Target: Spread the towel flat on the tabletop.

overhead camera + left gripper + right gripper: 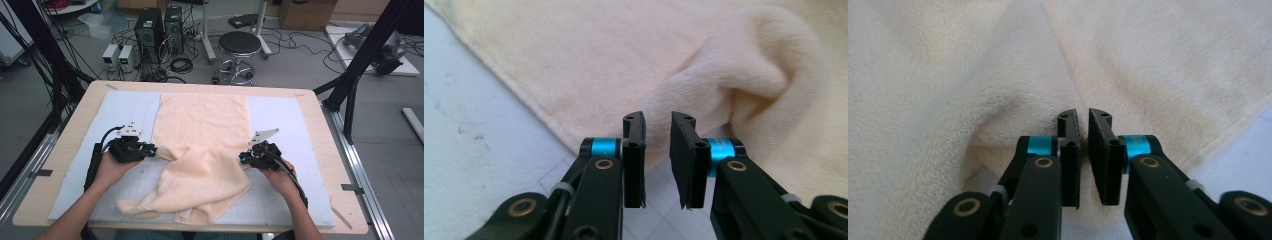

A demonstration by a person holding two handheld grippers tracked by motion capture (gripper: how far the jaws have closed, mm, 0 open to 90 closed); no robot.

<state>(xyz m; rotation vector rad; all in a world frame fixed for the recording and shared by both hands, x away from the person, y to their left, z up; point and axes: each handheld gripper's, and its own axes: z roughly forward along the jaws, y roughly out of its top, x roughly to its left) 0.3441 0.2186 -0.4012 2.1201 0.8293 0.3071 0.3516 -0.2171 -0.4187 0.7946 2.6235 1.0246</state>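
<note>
On counter: cream terry towel, near half bunched. My left claw and right claw slightly spread at fold edges. Pinch single layer before lifting.

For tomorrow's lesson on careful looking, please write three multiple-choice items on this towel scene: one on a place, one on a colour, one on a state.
1. Where does the left gripper sit?
A. at the towel's left edge
B. on the stool
C. off the table

2. What colour is the towel?
A. dark green
B. cream
C. red

3. How does the near part of the towel lie?
A. rolled into a tight tube
B. flat and smooth
C. bunched and folded over

Answers:
1 A, in the high view it meets the towel's left edge on the mat.
2 B, the cloth looks pale cream in every view.
3 C, the far part lies flat, while the near part is heaped in folds between the left gripper and the right gripper.
</note>
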